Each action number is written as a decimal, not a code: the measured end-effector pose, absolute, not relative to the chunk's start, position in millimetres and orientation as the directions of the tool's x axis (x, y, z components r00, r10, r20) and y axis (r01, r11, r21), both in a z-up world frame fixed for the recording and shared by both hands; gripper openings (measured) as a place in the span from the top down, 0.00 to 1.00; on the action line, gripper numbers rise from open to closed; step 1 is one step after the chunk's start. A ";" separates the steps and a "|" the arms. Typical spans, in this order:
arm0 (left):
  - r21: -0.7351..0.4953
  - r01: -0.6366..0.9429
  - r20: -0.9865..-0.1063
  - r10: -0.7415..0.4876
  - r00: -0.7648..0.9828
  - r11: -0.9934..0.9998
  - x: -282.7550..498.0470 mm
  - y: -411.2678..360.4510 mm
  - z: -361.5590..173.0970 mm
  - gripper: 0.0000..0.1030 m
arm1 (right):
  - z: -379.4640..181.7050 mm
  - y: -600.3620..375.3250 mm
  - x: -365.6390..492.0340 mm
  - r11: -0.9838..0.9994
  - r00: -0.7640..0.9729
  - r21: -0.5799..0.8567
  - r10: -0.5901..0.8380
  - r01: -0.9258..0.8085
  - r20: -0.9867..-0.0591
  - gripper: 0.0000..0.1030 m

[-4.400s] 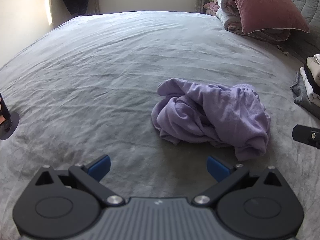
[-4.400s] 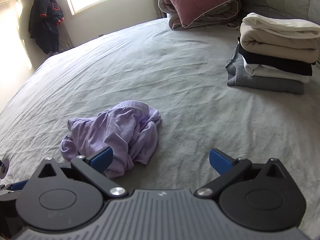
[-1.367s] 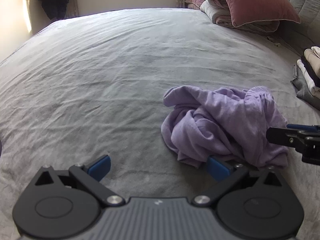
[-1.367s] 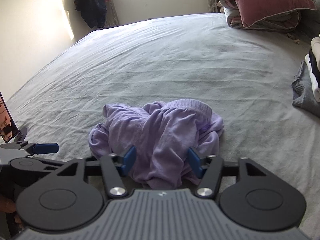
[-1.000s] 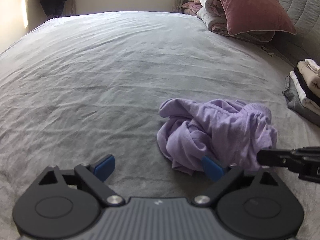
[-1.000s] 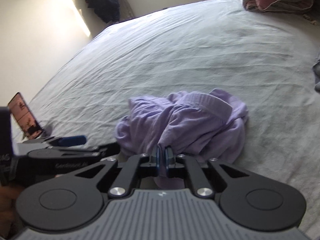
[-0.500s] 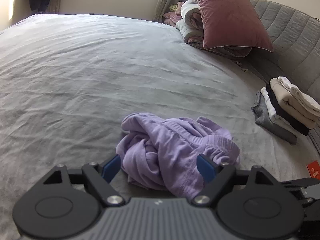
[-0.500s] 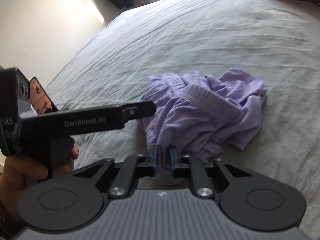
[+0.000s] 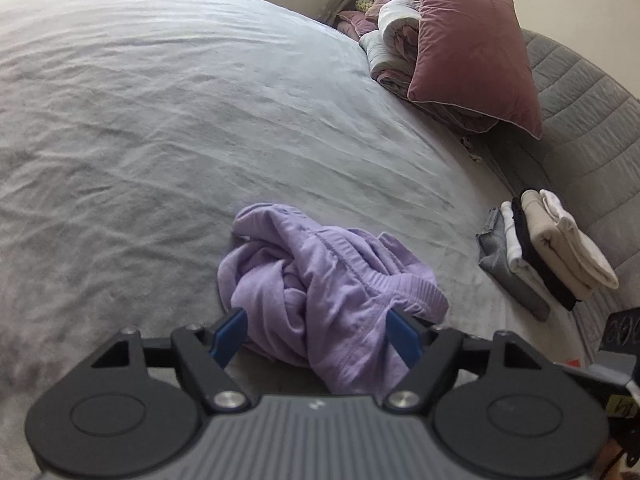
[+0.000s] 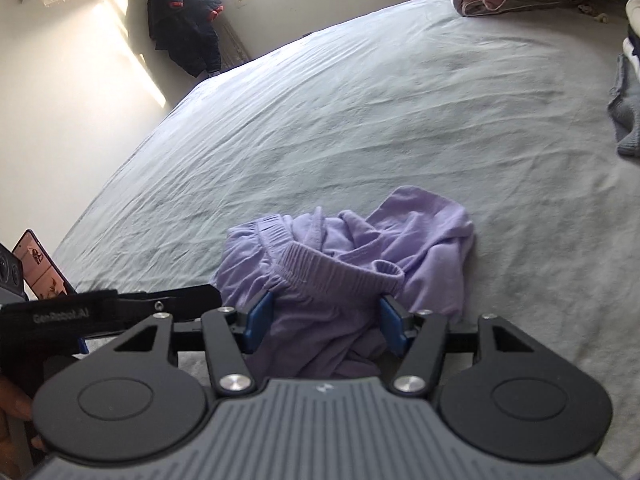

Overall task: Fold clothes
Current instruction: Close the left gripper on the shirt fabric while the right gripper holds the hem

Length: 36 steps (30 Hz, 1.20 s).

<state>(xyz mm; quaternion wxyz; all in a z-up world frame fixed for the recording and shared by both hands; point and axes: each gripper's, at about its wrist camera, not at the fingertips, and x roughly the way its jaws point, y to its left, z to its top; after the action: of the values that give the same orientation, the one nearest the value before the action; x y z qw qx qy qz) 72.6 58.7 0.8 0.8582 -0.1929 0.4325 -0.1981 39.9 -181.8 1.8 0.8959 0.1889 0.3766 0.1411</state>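
Note:
A crumpled lilac garment (image 9: 320, 280) with a ribbed elastic waistband (image 10: 340, 276) lies in a heap on the grey bed sheet (image 9: 160, 140). My left gripper (image 9: 316, 336) is open, and its blue fingertips straddle the near edge of the heap. My right gripper (image 10: 325, 322) is open too, with the waistband fold lying loose between its blue pads. In the right wrist view the left gripper's black finger (image 10: 120, 304) reaches in from the left and ends at the heap's left edge. A hand (image 10: 12, 412) holds that gripper.
A stack of folded clothes (image 9: 548, 256) sits at the bed's right side by the grey padded headboard (image 9: 592, 120). A pink pillow (image 9: 472, 48) rests on folded bedding at the far corner. A phone (image 10: 40, 268) stands at the left, and a dark jacket (image 10: 184, 16) hangs by the window.
The right gripper was shut on a fold of the garment and has opened around the waistband. The left gripper has swung right and closed in until it straddles the heap.

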 end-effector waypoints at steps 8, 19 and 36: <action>-0.670 0.113 -0.594 -0.622 0.510 0.733 74.1 79.9 -1.7 0.24 | 14.7 -158.8 26.1 0.836 0.677 0.498 0.506 -0.231 -0.535 0.88; -0.727 0.122 -0.555 -0.683 0.474 0.676 70.0 78.0 -1.3 0.23 | 11.8 -113.8 13.7 0.811 0.601 0.431 0.583 -0.395 -0.547 0.95; -0.682 0.131 -0.590 -0.648 0.482 0.719 74.0 79.3 -3.8 0.23 | 13.6 -184.5 20.7 0.932 0.728 0.321 0.339 -0.172 -0.596 0.45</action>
<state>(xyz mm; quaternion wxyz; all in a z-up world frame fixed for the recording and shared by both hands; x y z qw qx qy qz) 74.0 79.3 -3.8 0.8113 -0.2877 0.4488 -0.2401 20.7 -184.5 13.6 0.9214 0.1226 0.3418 0.1386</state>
